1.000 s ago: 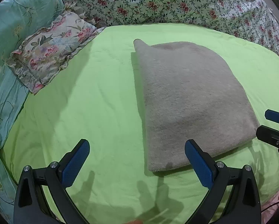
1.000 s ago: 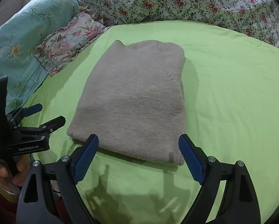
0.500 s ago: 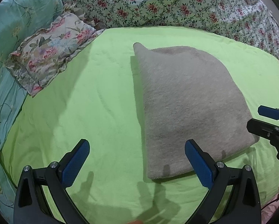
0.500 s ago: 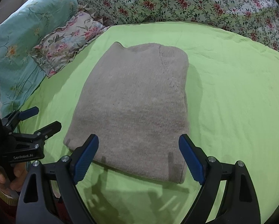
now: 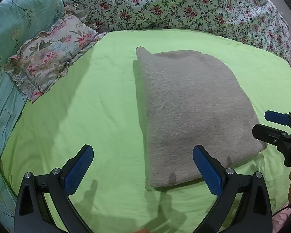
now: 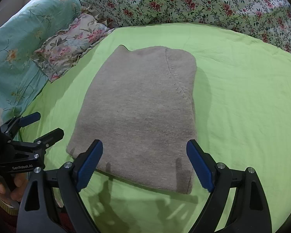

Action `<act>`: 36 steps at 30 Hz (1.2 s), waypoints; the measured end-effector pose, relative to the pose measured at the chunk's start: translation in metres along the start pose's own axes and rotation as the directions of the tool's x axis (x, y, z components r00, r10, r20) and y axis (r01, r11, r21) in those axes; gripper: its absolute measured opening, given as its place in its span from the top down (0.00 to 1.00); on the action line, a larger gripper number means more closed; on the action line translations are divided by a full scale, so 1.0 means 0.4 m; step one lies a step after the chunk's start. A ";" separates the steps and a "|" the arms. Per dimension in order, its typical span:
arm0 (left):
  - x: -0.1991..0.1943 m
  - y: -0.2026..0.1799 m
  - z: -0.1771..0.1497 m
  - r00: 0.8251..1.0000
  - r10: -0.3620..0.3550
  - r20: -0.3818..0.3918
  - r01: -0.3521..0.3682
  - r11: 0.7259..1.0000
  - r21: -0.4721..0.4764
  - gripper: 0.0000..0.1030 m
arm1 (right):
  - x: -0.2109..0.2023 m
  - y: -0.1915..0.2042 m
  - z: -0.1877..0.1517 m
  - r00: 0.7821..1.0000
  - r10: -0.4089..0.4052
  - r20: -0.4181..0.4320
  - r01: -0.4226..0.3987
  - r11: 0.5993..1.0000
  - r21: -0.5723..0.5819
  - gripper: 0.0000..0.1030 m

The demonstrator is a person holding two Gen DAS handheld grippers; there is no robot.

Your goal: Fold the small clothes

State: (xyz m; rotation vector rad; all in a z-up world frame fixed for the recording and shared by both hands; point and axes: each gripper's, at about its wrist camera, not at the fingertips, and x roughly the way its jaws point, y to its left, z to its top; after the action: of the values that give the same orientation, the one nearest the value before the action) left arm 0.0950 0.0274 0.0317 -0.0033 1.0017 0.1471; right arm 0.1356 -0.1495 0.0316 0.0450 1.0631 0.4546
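A grey knitted garment (image 5: 192, 112) lies folded into a rectangle on the green sheet (image 5: 98, 104); it also shows in the right wrist view (image 6: 143, 112). My left gripper (image 5: 143, 161) is open and empty, just above the garment's near left corner. My right gripper (image 6: 144, 159) is open and empty, its fingers over the garment's near edge. In the left wrist view the right gripper (image 5: 275, 124) shows at the garment's near right corner. In the right wrist view the left gripper (image 6: 36, 126) shows at the near left corner.
A floral frilled pillow (image 5: 48, 56) lies at the far left of the sheet. A flowered quilt (image 5: 174, 7) is bunched along the far side. A teal floral cover (image 6: 19, 44) runs along the left edge.
Both grippers have moved forward and lower toward the garment's near edge, so the garment looks larger and nearer. Both stay open. The garment has not moved.
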 end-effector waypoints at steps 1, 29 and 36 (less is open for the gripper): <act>0.001 0.001 0.001 1.000 -0.001 -0.001 0.001 1.000 0.000 0.01 | 0.002 0.000 0.001 1.000 0.000 -0.002 0.000 1.000 -0.001 0.15; -0.010 -0.013 -0.004 1.000 -0.015 0.003 0.015 0.999 0.041 0.01 | -0.016 0.000 -0.009 1.000 -0.004 -0.005 0.004 1.000 -0.019 0.14; -0.007 -0.010 -0.004 1.000 -0.016 0.003 0.016 0.999 0.037 0.01 | -0.016 -0.001 -0.008 1.000 -0.002 -0.008 0.002 1.000 -0.021 0.14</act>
State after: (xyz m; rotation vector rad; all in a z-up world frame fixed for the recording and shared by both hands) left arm 0.0927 0.0229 0.0328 0.0232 1.0010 0.1138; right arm 0.1307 -0.1529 0.0352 0.0234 1.0661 0.4641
